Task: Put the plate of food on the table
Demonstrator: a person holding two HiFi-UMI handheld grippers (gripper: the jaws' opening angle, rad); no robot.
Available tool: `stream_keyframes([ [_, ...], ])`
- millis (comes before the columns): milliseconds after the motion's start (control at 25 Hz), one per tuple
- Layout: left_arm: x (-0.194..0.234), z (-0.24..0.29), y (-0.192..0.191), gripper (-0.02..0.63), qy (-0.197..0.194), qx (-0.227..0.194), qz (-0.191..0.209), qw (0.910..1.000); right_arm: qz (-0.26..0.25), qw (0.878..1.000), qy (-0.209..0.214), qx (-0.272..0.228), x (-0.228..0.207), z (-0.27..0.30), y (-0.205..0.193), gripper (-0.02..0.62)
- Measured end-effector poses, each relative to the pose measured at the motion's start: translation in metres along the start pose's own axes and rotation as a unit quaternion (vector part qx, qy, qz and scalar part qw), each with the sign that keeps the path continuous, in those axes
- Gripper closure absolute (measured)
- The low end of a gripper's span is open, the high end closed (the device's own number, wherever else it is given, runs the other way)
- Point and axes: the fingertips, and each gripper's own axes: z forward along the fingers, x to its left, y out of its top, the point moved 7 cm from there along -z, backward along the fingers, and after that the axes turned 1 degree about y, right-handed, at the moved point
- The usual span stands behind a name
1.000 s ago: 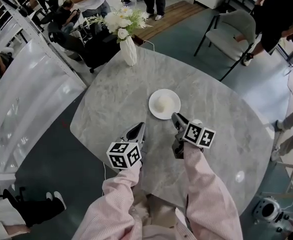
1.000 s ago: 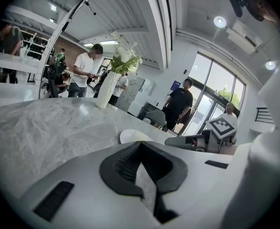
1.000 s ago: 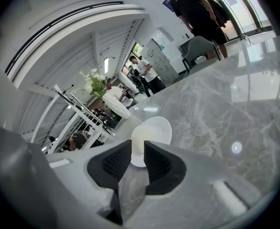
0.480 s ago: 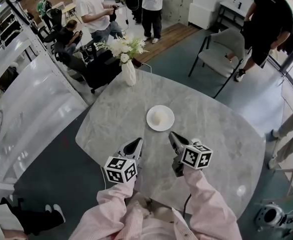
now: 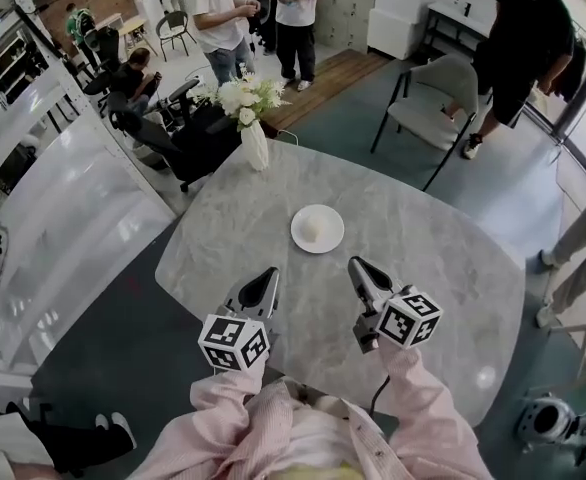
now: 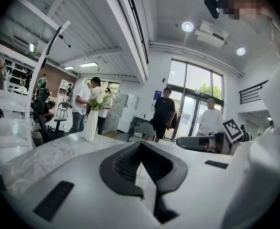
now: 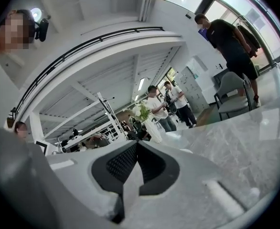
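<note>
Showing the plate of food (image 5: 317, 229) centred on the marble table (image 5: 428, 258); the task seemingly done, left gripper (image 5: 269, 276) and right gripper (image 5: 357, 265) hover closed, empty.

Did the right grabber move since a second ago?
Yes. The right gripper has pulled back from the plate, toward the person. Bare table now shows between them.

The food (image 5: 314, 229) on the plate (image 5: 300, 231) is too small to identify, only a pale lump. Pink sleeves (image 5: 425, 430) cover the near edge of the counter (image 5: 423, 258). The head view's top edge cuts the heads off the standing people (image 5: 220, 13).
</note>
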Motion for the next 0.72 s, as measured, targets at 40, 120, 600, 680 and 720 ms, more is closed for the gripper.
stream_keyframes([
  [40,-0.001,-0.001,0.004,0.607,0.000,-0.006,0.003,1.0000,-0.003,1.000,0.001,-0.008,0.002,-0.001,0.003,0.590],
  [120,-0.003,-0.005,0.011,0.607,-0.002,-0.018,0.012,0.9998,-0.013,1.000,0.002,-0.021,0.007,-0.005,0.009,0.590],
  [600,0.009,-0.030,0.027,0.607,0.035,-0.057,0.031,0.9973,-0.078,0.995,-0.004,-0.060,0.023,-0.013,0.027,0.591],
  [680,0.010,-0.031,0.028,0.607,0.040,-0.060,0.034,0.9968,-0.082,0.994,-0.012,-0.065,0.021,-0.015,0.027,0.591],
  [720,0.011,-0.032,0.030,0.607,0.042,-0.062,0.036,0.9966,-0.084,0.994,-0.015,-0.066,0.020,-0.016,0.028,0.591],
])
